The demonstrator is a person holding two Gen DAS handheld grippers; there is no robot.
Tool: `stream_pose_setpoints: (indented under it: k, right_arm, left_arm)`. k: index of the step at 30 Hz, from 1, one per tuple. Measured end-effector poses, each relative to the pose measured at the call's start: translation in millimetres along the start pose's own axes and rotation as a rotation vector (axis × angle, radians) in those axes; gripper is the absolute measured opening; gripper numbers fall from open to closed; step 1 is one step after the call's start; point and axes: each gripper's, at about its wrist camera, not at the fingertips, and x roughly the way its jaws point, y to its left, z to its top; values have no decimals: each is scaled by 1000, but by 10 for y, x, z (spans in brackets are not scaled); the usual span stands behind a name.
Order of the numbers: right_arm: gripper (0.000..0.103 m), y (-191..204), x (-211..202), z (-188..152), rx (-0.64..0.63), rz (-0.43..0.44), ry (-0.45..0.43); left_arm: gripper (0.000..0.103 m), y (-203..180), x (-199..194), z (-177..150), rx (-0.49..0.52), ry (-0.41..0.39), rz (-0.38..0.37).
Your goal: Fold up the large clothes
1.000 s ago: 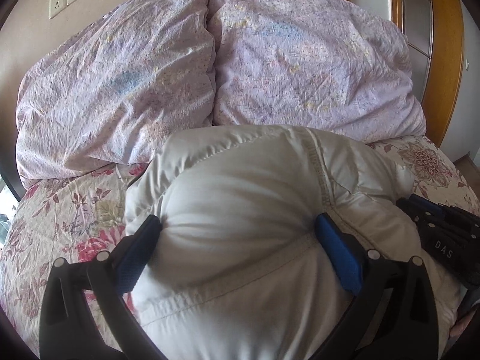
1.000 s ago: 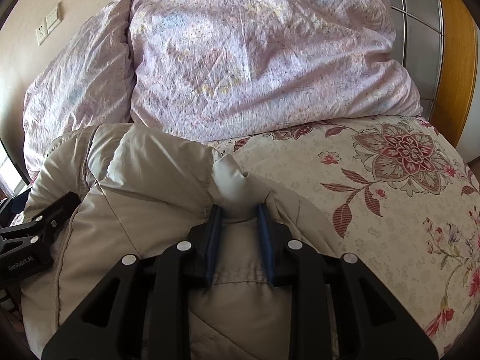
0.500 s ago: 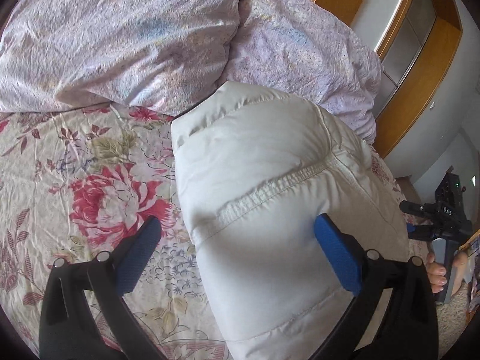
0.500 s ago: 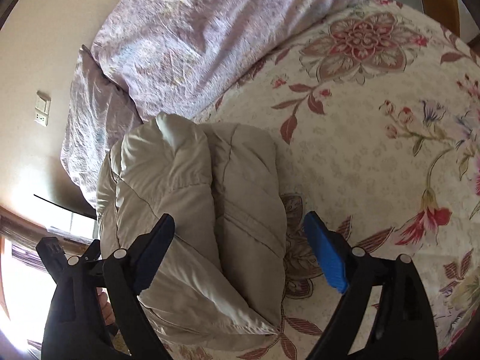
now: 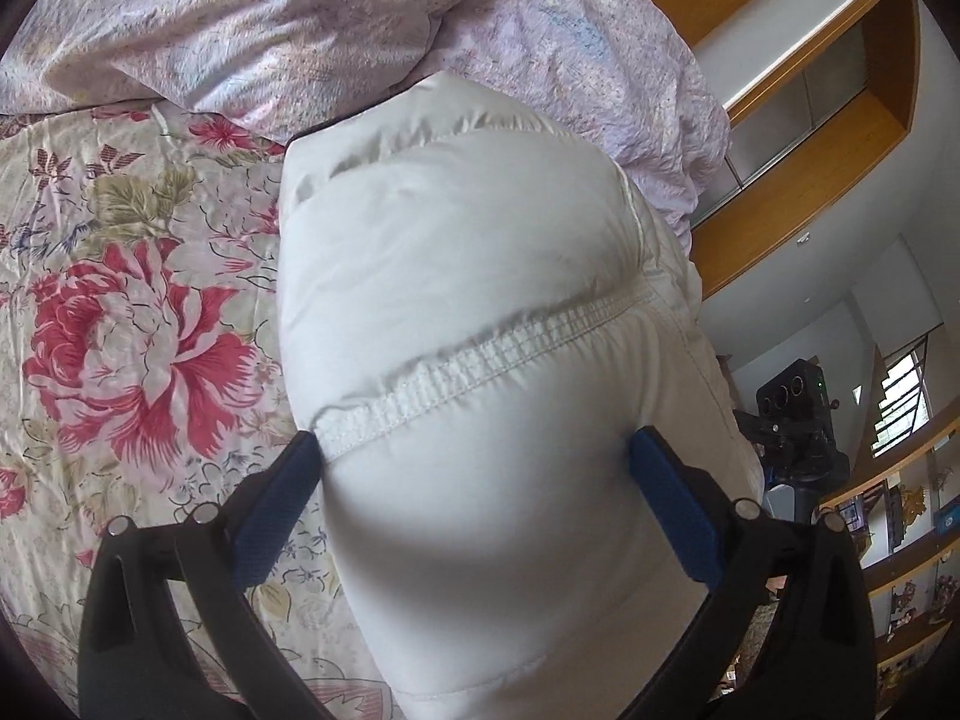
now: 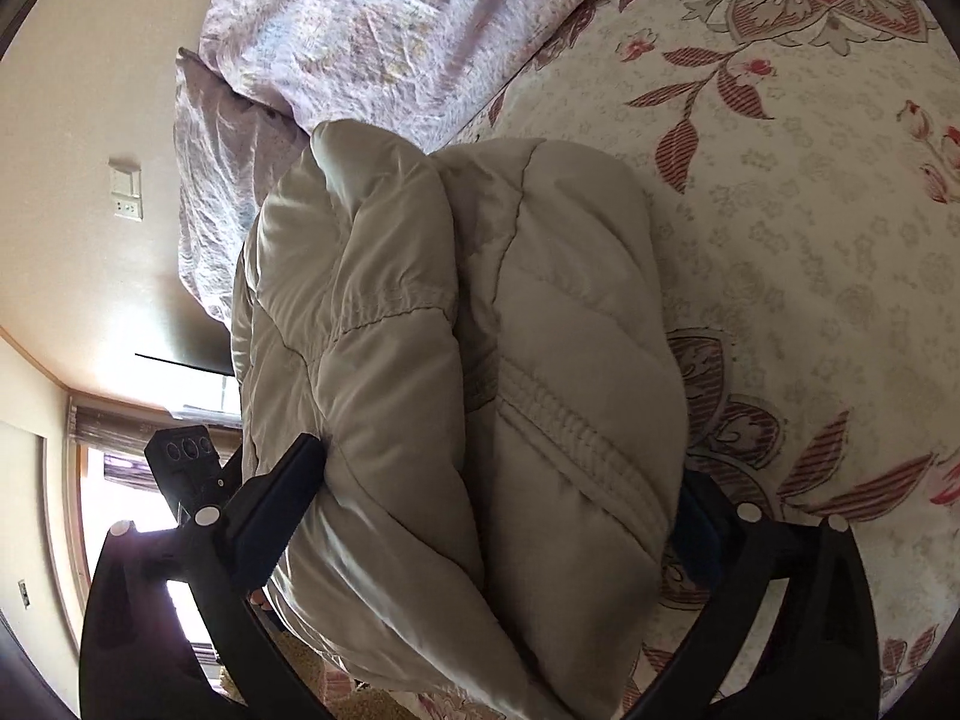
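A puffy cream jacket (image 5: 480, 276) lies folded into a thick bundle on the flowered bed sheet (image 5: 138, 324). My left gripper (image 5: 473, 435) straddles one end of it. Its blue pads (image 5: 282, 504) stand wide, and the padded cloth bulges up between them. The right wrist view shows the same jacket (image 6: 540, 300) as two stacked folds. My right gripper (image 6: 501, 462) straddles the other end with its jaws opening wide. Its left finger (image 6: 282, 492) lies against the cloth, and the jacket mostly hides the right pad. Each view shows the other black gripper beyond the bundle.
Two lilac pillows (image 5: 270, 30) lean at the head of the bed, just past the jacket. A wooden wardrobe (image 5: 780, 192) and shelves (image 5: 900, 540) stand off the bed's far side. The right wrist view has a wall with a switch (image 6: 126, 192) and a bright window (image 6: 120, 516).
My right gripper let go of a pinched jacket fold and spread wide around the bundle. Both grippers rolled and swung sideways. The left jaws kept their width.
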Motion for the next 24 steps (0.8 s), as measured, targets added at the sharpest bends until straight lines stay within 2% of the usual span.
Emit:
stream_pose_setpoints:
  k: [8, 11, 14, 20, 24]
  right_arm:
    - [102, 29, 150, 54, -8, 16, 40]
    - [102, 79, 142, 68, -38, -3, 58]
    - [102, 63, 156, 88, -44, 19, 72]
    - [102, 58, 202, 108, -35, 37, 90]
    - [102, 155, 327, 172, -78, 35, 131]
  left_arm:
    - [101, 55, 51, 43, 3, 16, -19]
    - [101, 172, -14, 49, -40, 69, -66]
    - [101, 223, -53, 30, -44, 82, -77]
    - [101, 307, 174, 23, -107, 123, -162]
    - [101, 305, 239, 74, -118, 126, -171]
